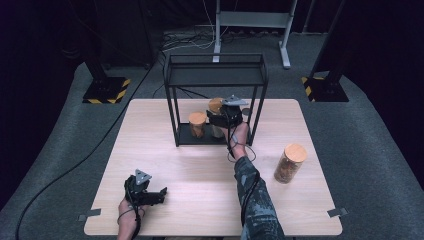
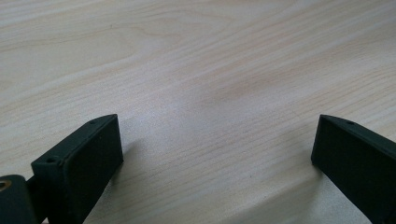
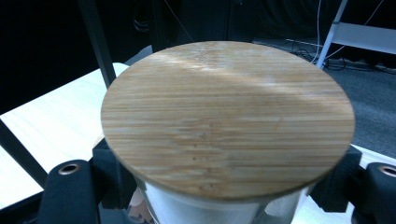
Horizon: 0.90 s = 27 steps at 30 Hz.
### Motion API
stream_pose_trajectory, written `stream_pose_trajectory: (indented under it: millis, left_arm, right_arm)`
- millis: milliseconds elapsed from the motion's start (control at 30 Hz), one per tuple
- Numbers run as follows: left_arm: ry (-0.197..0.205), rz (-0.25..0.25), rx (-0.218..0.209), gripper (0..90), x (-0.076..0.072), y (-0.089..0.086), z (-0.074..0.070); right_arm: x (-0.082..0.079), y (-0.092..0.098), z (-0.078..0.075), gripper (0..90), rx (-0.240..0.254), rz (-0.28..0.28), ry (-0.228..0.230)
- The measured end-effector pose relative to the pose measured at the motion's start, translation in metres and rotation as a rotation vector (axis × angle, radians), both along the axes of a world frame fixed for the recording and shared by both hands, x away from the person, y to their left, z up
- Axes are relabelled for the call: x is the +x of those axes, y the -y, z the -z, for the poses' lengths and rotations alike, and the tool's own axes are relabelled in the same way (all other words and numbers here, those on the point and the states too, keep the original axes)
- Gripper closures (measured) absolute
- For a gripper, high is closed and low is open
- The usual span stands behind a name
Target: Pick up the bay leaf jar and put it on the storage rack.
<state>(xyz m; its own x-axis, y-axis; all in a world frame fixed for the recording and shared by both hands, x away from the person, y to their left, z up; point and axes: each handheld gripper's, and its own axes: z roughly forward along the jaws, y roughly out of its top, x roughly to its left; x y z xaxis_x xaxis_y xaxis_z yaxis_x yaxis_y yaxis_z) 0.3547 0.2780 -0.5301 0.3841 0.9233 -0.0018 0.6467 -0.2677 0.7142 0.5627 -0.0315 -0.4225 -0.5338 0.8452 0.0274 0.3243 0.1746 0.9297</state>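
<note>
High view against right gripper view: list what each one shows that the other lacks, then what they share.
High view alone: the left gripper resting open on the table near the person's edge, a jar on the rack's bottom shelf, and another jar standing on the table to the right.

Right gripper view alone: the bamboo lid's grain close up, with the black jaws pressed on the glass just under it.

Both: the right gripper shut on the held jar inside the black rack.
</note>
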Motion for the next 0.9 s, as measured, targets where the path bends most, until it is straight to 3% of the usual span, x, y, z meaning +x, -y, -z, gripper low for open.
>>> stream_pose_trajectory:
  millis: [900]
  left_arm:
    - [0.000,0.002,0.000,1.7,0.000,0.000,0.000]
  right_arm:
    - [0.014,-0.005,0.016,24.1,0.011,0.037,-0.021]
